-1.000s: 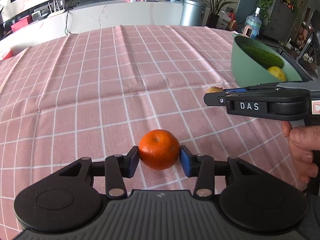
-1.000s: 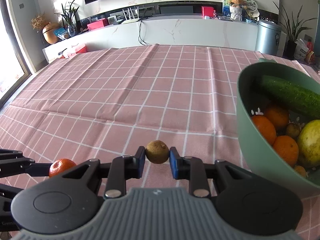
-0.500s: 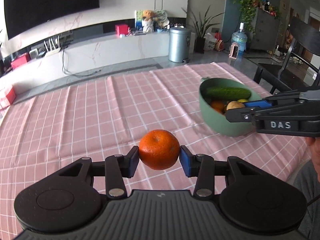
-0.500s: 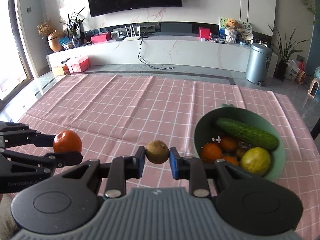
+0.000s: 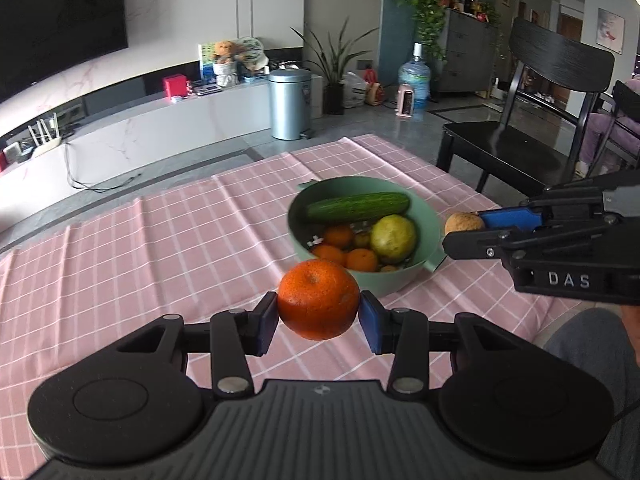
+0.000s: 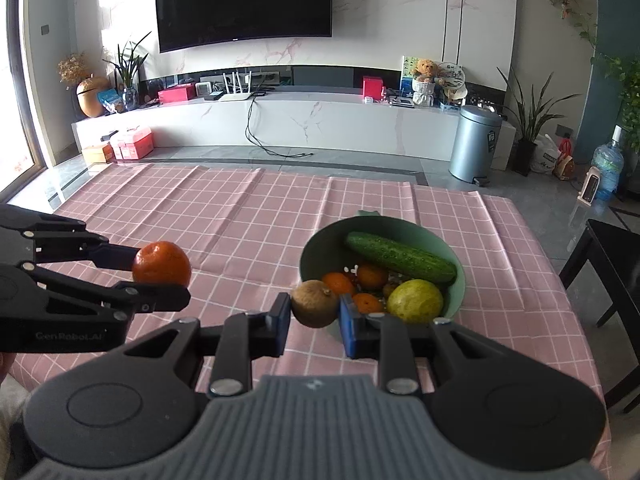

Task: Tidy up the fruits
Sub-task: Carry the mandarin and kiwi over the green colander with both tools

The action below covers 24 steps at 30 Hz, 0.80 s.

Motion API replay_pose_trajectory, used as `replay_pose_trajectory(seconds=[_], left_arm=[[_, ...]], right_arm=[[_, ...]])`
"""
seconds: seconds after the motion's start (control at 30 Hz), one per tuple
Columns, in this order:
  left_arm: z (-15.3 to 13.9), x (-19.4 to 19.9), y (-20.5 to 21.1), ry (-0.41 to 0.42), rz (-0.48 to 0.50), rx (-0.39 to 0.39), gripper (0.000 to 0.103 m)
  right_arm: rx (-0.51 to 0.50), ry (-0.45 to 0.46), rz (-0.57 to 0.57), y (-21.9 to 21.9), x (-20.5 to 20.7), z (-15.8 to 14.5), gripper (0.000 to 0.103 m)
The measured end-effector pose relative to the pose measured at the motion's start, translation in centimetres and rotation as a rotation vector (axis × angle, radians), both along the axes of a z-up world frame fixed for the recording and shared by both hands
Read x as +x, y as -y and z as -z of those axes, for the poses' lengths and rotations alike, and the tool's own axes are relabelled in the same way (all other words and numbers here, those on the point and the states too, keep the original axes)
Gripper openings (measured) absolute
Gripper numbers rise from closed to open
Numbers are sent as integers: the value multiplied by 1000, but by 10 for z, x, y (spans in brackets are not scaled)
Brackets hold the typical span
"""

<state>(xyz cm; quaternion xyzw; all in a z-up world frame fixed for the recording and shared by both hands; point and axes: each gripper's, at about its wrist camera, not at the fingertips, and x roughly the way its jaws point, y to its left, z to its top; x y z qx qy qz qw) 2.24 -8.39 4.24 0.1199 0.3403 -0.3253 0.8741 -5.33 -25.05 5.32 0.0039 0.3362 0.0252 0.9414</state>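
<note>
Transport is the step in hand: both pieces of fruit are off the worktop and being carried toward the green bowl. The left gripper is clamped on an orange mandarin, its blue pads pressed to either side of the fruit, and hangs short of the bowl's near rim, on the side away from the chair. The right gripper grips a small brown fruit, perhaps a kiwi or longan, and in its own view that fruit sits just at the bowl's near edge. The bowl already contains a cucumber, a yellow-green fruit and several small oranges, so free room is mostly at the near side. Next, each gripper likely needs to travel forward until its fruit is over the bowl's interior, lower toward the pile, then spread its fingers to release. Dropping from height risks bouncing off the rounded fruit below, and the two grippers should go in turn or keep apart so they do not collide over the rim.
</note>
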Motion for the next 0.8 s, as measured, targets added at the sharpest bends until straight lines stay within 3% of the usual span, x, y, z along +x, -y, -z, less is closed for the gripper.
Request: replay_pose_trajectory(seconds=[0.2,0.47,0.63,0.8], left_arm=[[14,31,46,-6,72,72,49],[36,79,88,-29,150,199,49],[55,107,108,-50,199,260,49],[73,128,120,-72,206,318,49]], right_arm=[[-3,-14,22,22,19,10,22],[-16,-89,47,44,72,38,22],[-2,-125,-2,51,108,63,22],[-55,-160,-24,51,137,81,22]])
